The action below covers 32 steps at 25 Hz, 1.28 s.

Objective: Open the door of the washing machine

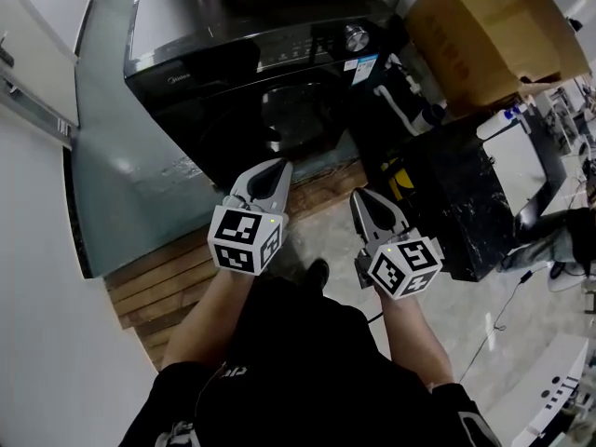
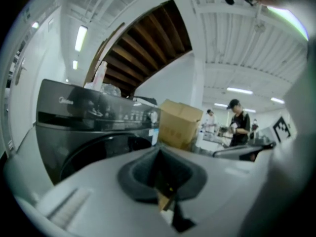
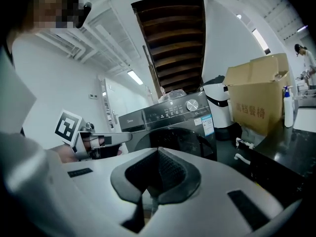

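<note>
Washing machine [image 1: 242, 35]: I see a front-loading unit with a glossy casing, dark grey to black.
Pose: upright, front face turned towards me, in the upper middle of the head view.
Control panel [image 1: 298, 52]: a strip across the top of the front. A round silver dial [image 1: 355, 37] sits at its right end, with a pale sticker [image 1: 365, 66] just below the dial.
Door [image 1: 300, 110]: round, dark tinted glass in a dark ring, set in the front below the control panel.
Door state: I read it as shut, flush with the front face. The left gripper view [image 2: 98, 154] and the right gripper view [image 3: 173, 137] show the same.
</note>
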### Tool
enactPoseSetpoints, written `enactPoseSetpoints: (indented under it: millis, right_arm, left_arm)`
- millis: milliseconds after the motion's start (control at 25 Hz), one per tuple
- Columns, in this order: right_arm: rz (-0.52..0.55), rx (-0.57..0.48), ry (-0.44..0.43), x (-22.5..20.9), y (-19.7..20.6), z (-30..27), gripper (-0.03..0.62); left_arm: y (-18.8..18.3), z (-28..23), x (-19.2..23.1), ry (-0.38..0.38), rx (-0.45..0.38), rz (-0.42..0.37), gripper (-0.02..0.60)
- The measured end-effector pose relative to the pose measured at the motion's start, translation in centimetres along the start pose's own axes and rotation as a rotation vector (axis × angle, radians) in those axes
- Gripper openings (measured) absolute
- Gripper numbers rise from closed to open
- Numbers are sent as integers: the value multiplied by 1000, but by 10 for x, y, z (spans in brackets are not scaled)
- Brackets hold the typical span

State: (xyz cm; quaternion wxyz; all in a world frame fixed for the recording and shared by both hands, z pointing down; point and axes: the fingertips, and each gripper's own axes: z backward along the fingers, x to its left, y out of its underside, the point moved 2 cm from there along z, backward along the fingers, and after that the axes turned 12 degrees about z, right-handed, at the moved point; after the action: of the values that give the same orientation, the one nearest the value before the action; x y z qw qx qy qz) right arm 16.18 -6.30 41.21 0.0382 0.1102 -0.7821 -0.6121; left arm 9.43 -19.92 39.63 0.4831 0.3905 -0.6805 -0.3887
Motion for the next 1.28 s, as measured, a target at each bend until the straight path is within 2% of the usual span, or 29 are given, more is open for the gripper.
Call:
enactPoseSetpoints:
  millis: [280, 640, 960, 1280]
  right_arm:
    - [37, 18, -99, -45, -11, -16, -6]
    - [44, 10, -109, -83, -18, -41, -6]
    - [111, 42, -93, -107, -28, -88, -5]
    - [121, 87, -63, -126, -38, -142, 0]
  left_arm:
    - [-16, -60, -11, -48, -37, 22, 8]
    - [-33, -98, -18, -63, -53, -10, 8]
    - [-42, -133, 8, -29, -51, 7, 8]
    - [-56, -165, 22, 36, -33, -8, 8]
